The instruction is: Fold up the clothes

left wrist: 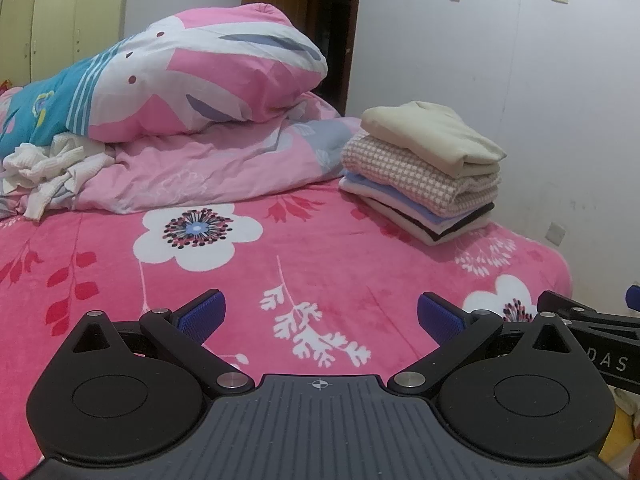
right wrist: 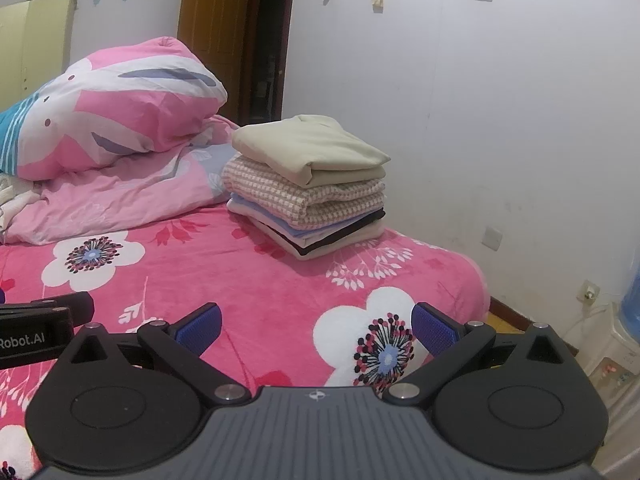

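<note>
While both tongs gape empty, one folded stack, one crumpled white garment.

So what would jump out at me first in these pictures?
Probably the bright pink flower-print bedspread filling both views. Next, the neat stack of folded clothes near its far right edge by the wall, topped by a beige piece. In front, each open black claw hovers empty.

Bed: pink cover with white flowers.
Quilt: pink and white, bunched at the far end.
Door: brown wood.
Wardrobe: pale yellow.
Water dispenser: beside the wall.
</note>
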Motion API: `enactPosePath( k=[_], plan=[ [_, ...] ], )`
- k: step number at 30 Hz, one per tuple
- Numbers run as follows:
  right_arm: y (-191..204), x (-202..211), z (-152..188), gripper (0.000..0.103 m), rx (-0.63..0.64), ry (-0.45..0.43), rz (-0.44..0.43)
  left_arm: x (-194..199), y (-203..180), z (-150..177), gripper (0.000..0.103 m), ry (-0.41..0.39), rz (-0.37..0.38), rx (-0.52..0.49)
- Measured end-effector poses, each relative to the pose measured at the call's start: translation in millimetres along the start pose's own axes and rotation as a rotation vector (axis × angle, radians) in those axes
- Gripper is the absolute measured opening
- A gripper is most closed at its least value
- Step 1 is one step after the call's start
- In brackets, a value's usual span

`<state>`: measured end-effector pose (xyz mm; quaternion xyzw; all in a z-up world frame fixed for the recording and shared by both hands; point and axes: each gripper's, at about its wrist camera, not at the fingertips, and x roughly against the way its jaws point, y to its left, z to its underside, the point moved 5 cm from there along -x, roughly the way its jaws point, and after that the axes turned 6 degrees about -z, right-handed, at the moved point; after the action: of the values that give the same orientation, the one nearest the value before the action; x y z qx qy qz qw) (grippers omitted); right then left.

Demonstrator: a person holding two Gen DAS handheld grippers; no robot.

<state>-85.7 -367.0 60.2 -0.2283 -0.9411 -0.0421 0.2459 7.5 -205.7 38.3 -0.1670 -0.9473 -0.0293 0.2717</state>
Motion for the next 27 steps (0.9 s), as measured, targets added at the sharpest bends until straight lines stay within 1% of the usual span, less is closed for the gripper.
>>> enactPosePath(
  k=[27],
  plan=[
    [7.5, 0.6, 1.3, 0.103, 0.012, 0.007, -0.003, -0.7, 6.4, -0.3, 0.103, 0.004, -0.005, 0.012]
  ],
)
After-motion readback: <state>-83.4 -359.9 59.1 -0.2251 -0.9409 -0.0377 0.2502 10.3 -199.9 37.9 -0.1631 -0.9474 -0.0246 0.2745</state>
